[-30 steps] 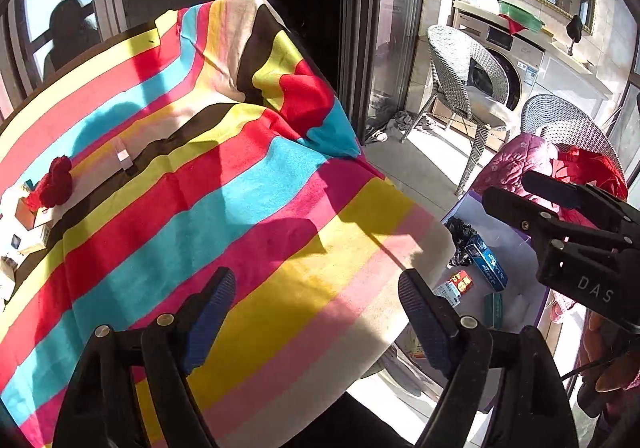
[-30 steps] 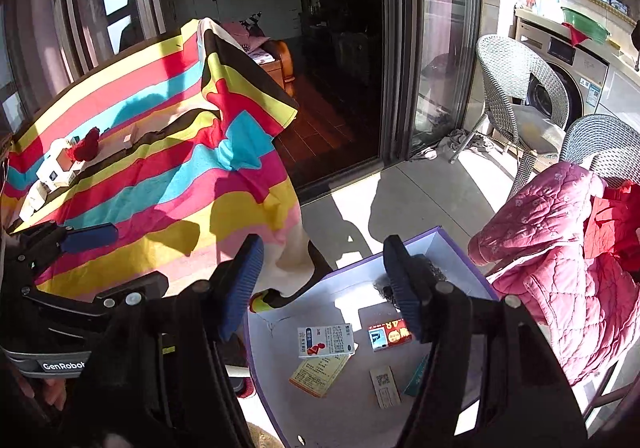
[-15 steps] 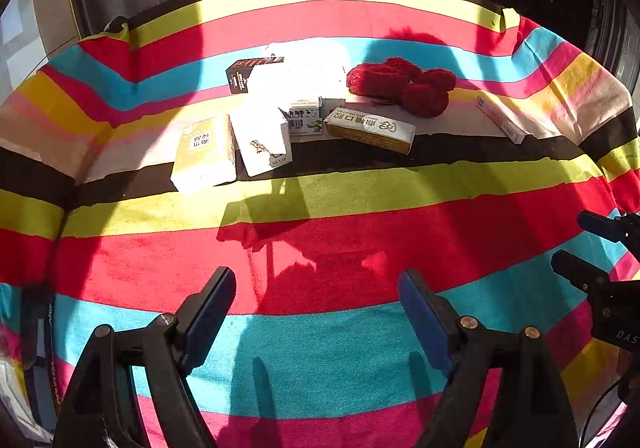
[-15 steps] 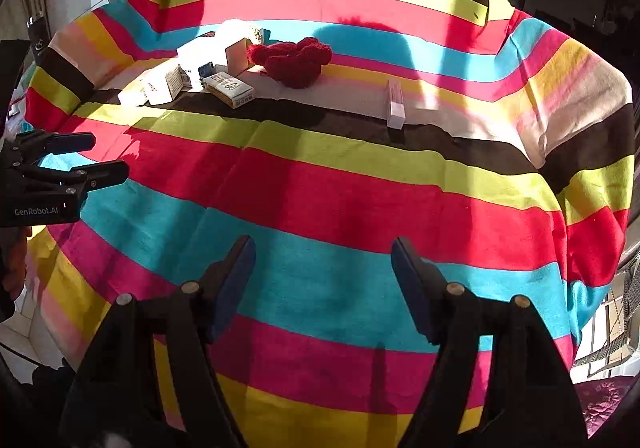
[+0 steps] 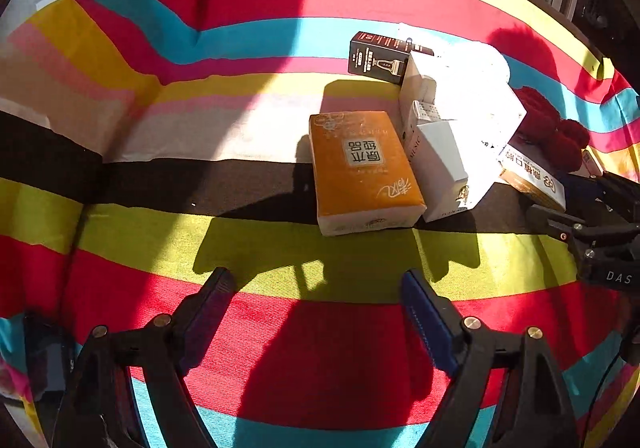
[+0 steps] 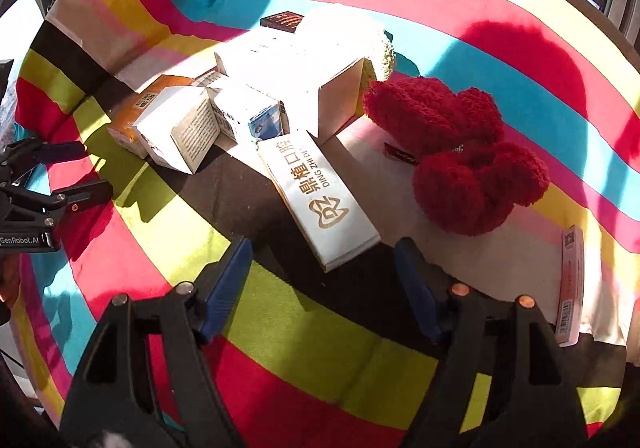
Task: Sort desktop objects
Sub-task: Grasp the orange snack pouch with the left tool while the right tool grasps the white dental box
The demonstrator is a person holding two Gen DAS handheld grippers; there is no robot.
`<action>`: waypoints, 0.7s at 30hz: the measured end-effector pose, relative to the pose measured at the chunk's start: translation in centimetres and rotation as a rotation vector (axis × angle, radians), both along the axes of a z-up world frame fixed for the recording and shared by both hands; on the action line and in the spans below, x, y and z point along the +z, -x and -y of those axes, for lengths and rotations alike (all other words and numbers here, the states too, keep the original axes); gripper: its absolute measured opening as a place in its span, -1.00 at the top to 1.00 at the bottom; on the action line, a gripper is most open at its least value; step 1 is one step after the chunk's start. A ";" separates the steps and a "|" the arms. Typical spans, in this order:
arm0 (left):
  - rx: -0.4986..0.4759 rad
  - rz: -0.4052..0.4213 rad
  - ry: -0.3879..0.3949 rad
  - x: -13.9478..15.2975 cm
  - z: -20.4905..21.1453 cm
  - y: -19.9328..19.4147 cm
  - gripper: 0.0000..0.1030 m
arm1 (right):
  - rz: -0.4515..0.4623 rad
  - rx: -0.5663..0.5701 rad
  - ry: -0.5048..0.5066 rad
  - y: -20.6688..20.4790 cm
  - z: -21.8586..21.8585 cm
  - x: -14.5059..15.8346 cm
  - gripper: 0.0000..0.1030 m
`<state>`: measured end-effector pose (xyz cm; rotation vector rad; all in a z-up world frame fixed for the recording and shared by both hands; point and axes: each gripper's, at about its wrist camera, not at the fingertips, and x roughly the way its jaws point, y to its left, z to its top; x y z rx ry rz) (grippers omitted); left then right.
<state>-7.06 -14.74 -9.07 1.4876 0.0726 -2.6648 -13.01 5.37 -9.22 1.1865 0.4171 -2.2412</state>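
A pile of objects lies on the striped cloth [image 5: 160, 175]. An orange tissue pack [image 5: 362, 171] lies just beyond my open, empty left gripper [image 5: 316, 304]; it also shows in the right wrist view [image 6: 138, 111]. White boxes [image 5: 444, 151] and a black box [image 5: 380, 57] sit behind it. My right gripper [image 6: 322, 268] is open and empty, just short of a long white toothpaste box [image 6: 320, 199]. Red fluffy yarn [image 6: 456, 155] lies right of that box. The right gripper also shows at the right edge of the left wrist view [image 5: 576, 207].
White boxes [image 6: 288, 79] are stacked behind the toothpaste box. A slim pink-white box [image 6: 570, 284] lies at the right on the cloth. The left gripper shows at the left edge of the right wrist view [image 6: 60, 171]. Window frames stand behind the table.
Both grippers have swung from the floor box to the striped table and moved in close to the pile. Both jaws stay open.
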 end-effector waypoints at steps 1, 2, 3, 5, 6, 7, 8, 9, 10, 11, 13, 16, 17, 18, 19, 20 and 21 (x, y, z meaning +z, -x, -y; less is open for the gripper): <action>0.002 -0.001 0.000 0.0 -0.1 0.5 -0.68 | 0.000 -0.001 0.004 0.6 0.3 0.0 -0.49; 0.005 -0.001 -0.004 0.0 -0.2 1.1 -0.68 | -0.005 -0.004 0.003 1.1 0.7 -0.1 -0.49; 0.007 -0.003 -0.008 0.0 -0.3 1.7 -0.68 | -0.005 -0.006 0.007 1.3 0.9 -0.1 -0.49; 0.011 -0.005 -0.016 0.0 -0.4 2.9 -0.68 | -0.016 -0.007 0.011 1.3 1.2 -0.1 -0.41; 0.020 -0.008 -0.014 0.0 -0.4 3.5 -0.68 | -0.022 -0.004 0.016 1.0 1.3 -0.1 -0.35; 0.026 -0.008 -0.014 0.0 -0.3 4.0 -0.68 | -0.030 -0.002 0.019 0.6 1.3 -0.1 -0.23; 0.033 -0.008 -0.019 0.0 -0.3 4.6 -0.68 | -0.035 -0.003 0.022 0.3 1.2 -0.1 -0.12; 0.039 -0.011 -0.019 0.0 -0.2 5.1 -0.68 | -0.040 -0.006 0.026 -0.1 1.1 -0.2 -0.08; 0.043 -0.018 -0.022 0.0 -0.1 5.6 -0.68 | -0.042 -0.009 0.030 -0.4 1.0 -0.2 -0.02; 0.041 -0.028 -0.035 0.0 0.0 5.9 -0.68 | -0.044 -0.009 0.033 -0.7 0.8 -0.3 -0.01; 0.031 -0.023 -0.065 0.2 -0.2 6.1 -0.68 | -0.046 -0.009 0.036 -1.1 0.6 -0.4 -0.01; 0.040 -0.051 -0.147 0.9 -0.1 5.6 -0.68 | -0.054 -0.019 0.037 -1.4 0.5 -0.5 -0.02; 0.061 -0.059 -0.147 1.1 -0.1 5.7 -0.68 | -0.058 -0.022 0.033 -1.4 0.5 -0.5 -0.02; 0.089 -0.061 -0.147 1.2 0.1 5.9 -0.68 | -0.062 -0.025 0.030 -1.5 0.5 -0.4 -0.02; 0.121 -0.061 -0.156 1.3 0.4 6.3 -0.68 | -0.064 -0.027 0.028 -1.5 0.5 -0.5 -0.01; 0.155 -0.062 -0.175 1.3 0.8 6.7 -0.68 | -0.065 -0.028 0.028 -1.4 0.6 -0.5 -0.01; 0.187 -0.062 -0.202 1.3 1.3 7.3 -0.68 | -0.067 -0.028 0.030 -1.5 0.6 -0.5 -0.02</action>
